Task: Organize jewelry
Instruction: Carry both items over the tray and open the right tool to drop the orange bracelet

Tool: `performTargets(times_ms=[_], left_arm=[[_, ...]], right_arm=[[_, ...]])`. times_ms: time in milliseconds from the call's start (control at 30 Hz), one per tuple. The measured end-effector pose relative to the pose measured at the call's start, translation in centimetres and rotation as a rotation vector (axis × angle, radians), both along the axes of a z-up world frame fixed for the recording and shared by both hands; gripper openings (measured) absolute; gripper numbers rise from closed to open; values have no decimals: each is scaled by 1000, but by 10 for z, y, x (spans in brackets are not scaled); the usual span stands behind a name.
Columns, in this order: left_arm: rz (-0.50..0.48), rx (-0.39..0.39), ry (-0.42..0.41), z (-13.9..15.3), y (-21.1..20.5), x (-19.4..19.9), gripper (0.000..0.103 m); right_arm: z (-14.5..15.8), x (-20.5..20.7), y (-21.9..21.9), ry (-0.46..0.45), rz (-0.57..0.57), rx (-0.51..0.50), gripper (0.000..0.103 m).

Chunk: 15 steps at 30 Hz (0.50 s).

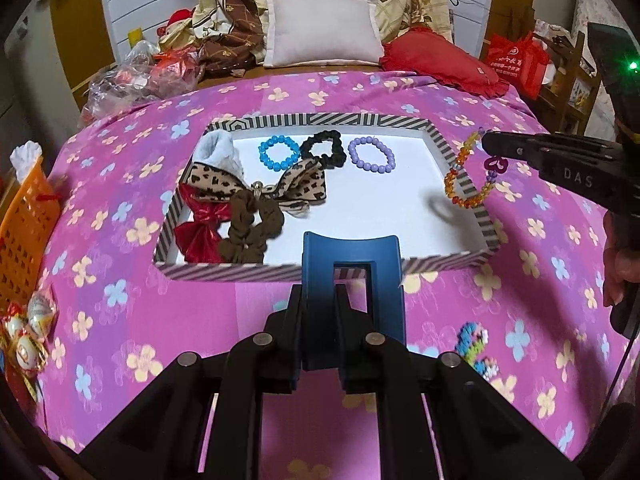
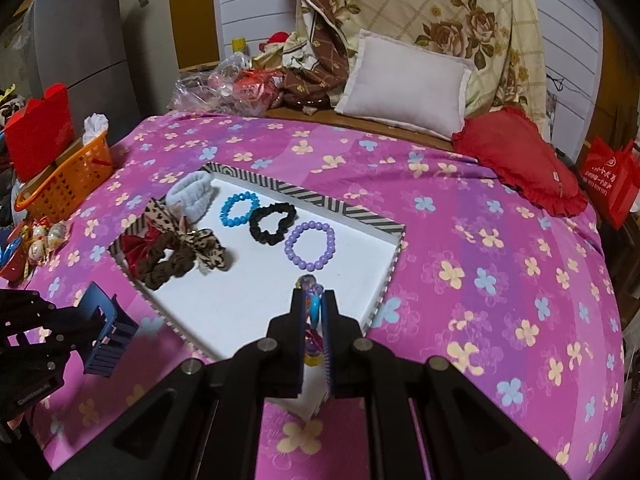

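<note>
A left hand-held gripper [image 1: 320,300] clamps a blue hair claw [image 1: 352,264] above the flowered pink bedspread [image 1: 120,280], while the right hand-held gripper [image 1: 486,144] dangles an orange beaded bracelet [image 1: 460,178] over the striped tray [image 1: 486,224].

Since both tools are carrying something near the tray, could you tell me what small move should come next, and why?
Probably lower the right tool inward over the tray's bare white floor. Its orange beaded bracelet dangles across the striped right rim, so releasing now would likely drop it astride the wall.

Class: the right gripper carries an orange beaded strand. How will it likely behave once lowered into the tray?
The orange beaded strand droops in a loop below the right gripper, so it is probably floppy. It will likely pool on the tray floor rather than hold shape. Round beads may slide slightly.
</note>
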<state>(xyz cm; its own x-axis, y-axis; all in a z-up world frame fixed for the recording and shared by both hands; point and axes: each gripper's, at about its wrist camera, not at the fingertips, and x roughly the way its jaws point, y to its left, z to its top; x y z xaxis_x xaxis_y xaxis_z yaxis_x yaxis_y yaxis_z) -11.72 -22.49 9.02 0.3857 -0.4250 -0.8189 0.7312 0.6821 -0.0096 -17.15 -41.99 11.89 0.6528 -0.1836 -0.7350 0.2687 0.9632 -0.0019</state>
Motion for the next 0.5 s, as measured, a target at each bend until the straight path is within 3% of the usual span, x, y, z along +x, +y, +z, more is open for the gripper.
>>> performTargets(times_ms=[500], left_arm=[[11, 2, 39, -14, -25, 24, 15]], right_arm=[[-26, 30, -26, 41, -25, 28, 7]])
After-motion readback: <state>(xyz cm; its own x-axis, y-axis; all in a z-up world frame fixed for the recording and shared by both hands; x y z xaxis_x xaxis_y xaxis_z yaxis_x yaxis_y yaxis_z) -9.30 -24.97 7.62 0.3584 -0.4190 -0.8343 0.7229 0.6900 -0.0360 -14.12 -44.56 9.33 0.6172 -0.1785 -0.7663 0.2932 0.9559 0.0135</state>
